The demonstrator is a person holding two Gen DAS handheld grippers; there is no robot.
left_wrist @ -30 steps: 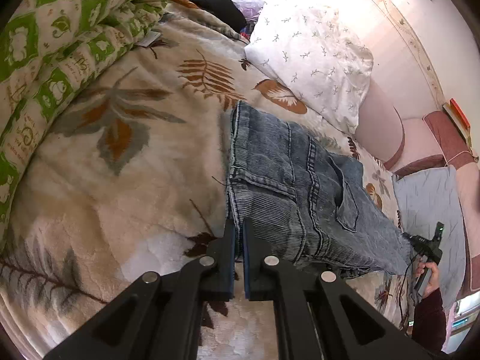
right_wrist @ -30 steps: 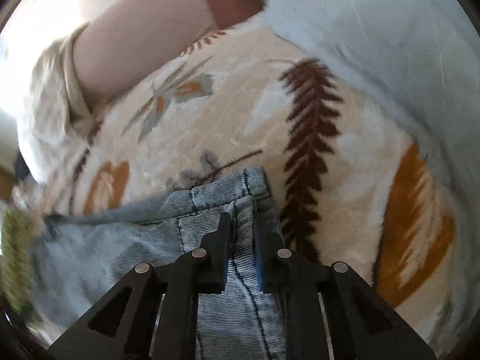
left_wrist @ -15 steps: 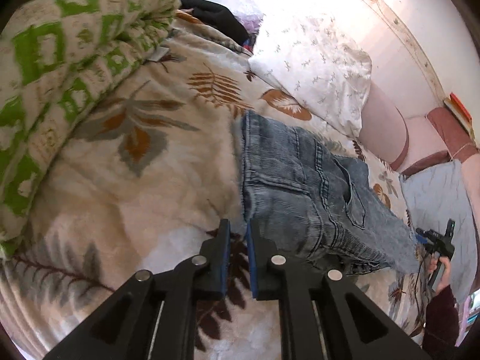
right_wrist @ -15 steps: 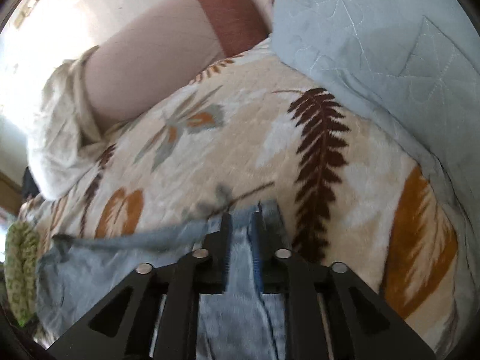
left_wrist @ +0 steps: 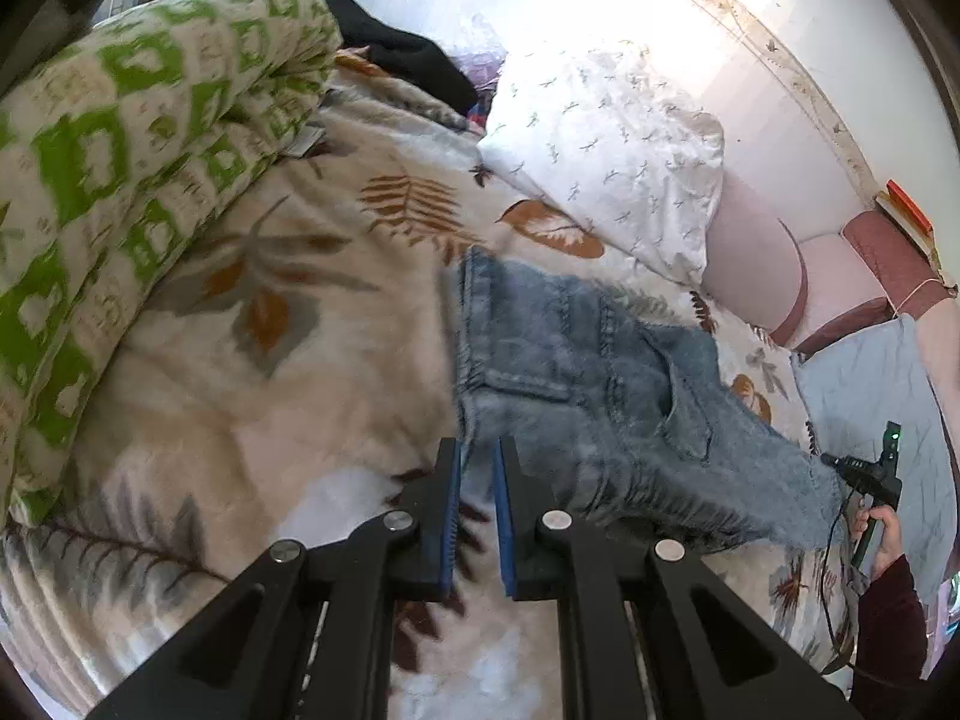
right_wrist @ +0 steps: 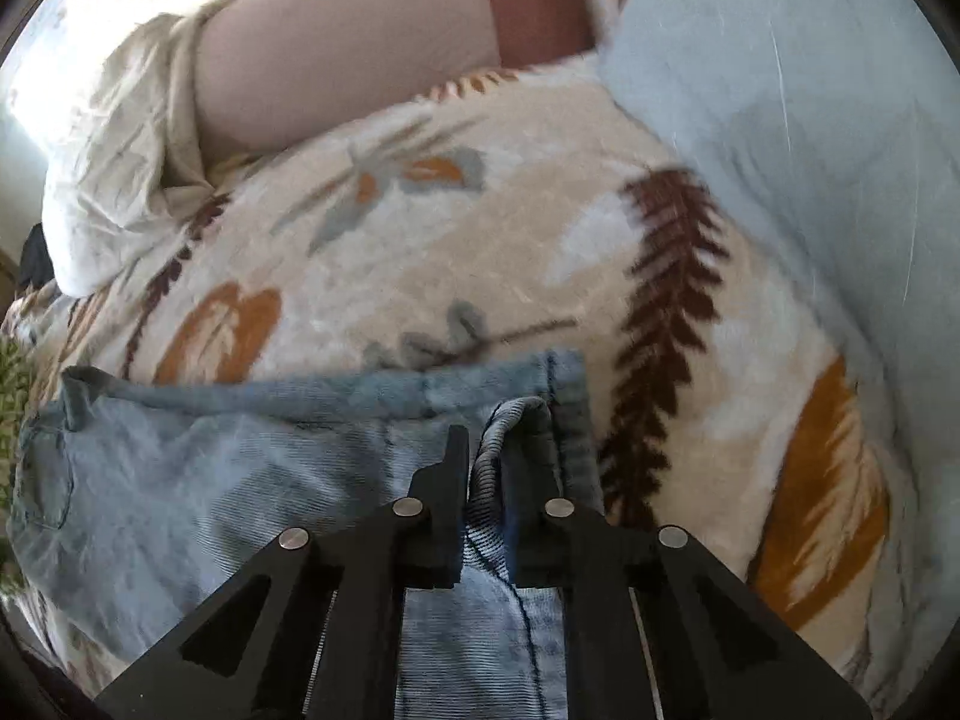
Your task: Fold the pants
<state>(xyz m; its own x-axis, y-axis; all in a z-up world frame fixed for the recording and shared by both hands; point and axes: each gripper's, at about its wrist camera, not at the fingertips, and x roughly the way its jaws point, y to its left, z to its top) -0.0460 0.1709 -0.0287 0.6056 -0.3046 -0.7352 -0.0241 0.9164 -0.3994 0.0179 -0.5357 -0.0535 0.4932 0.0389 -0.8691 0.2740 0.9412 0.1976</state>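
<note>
Light blue denim pants (left_wrist: 576, 372) lie folded on the leaf-print blanket (left_wrist: 228, 360), waistband edge toward my left gripper. My left gripper (left_wrist: 477, 450) sits at the pants' near corner with a narrow gap between its blue pads; the denim edge lies just ahead of the tips, and I cannot tell whether it is pinched. In the right wrist view the pants (right_wrist: 198, 480) spread to the left. My right gripper (right_wrist: 498, 438) is shut on a bunched fold of the hem. That right gripper also shows in the left wrist view (left_wrist: 876, 480), at the pants' far end.
A rolled green-and-white quilt (left_wrist: 108, 180) lies along the left. A white pillow (left_wrist: 606, 138) and a pink headboard (left_wrist: 768, 264) stand behind the pants. A pale blue quilt (right_wrist: 780, 90) lies at the right. A black garment (left_wrist: 408, 60) lies at the far end.
My left gripper has opened slightly and drawn back from the pants' corner. My right gripper stays clamped on the hem, which now lies lower on the blanket.
</note>
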